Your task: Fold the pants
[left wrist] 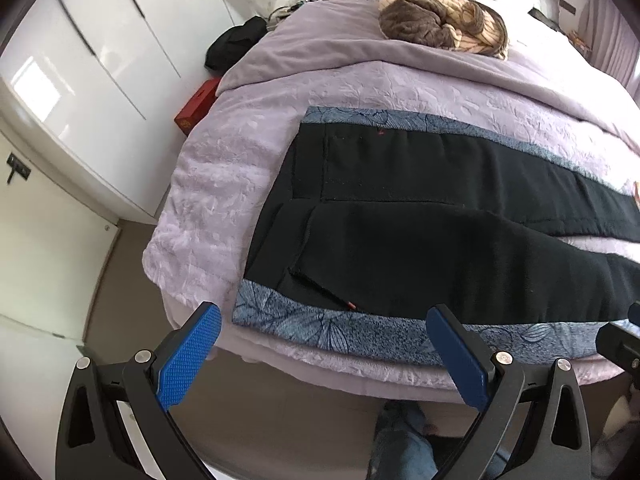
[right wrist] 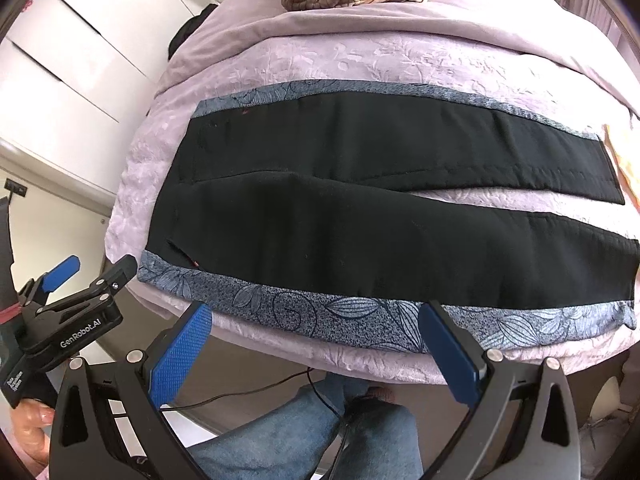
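Pants [right wrist: 360,216] lie flat on your bed [right wrist: 360,60], long axis from 9 to 3 o'clock, waist at 9. Your left claw [left wrist: 324,320] and right claw [right wrist: 316,318], both spread wide and empty, hover at 6 o'clock of them.

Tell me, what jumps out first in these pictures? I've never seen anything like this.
The black pants catch the eye first, spread flat across a lilac bed, legs apart, with a blue-grey leaf-print strip along each side. Next come the blue-padded right tongs and left tongs, both open near the bed's front edge, touching nothing. Far back lies a crumpled brown blanket.
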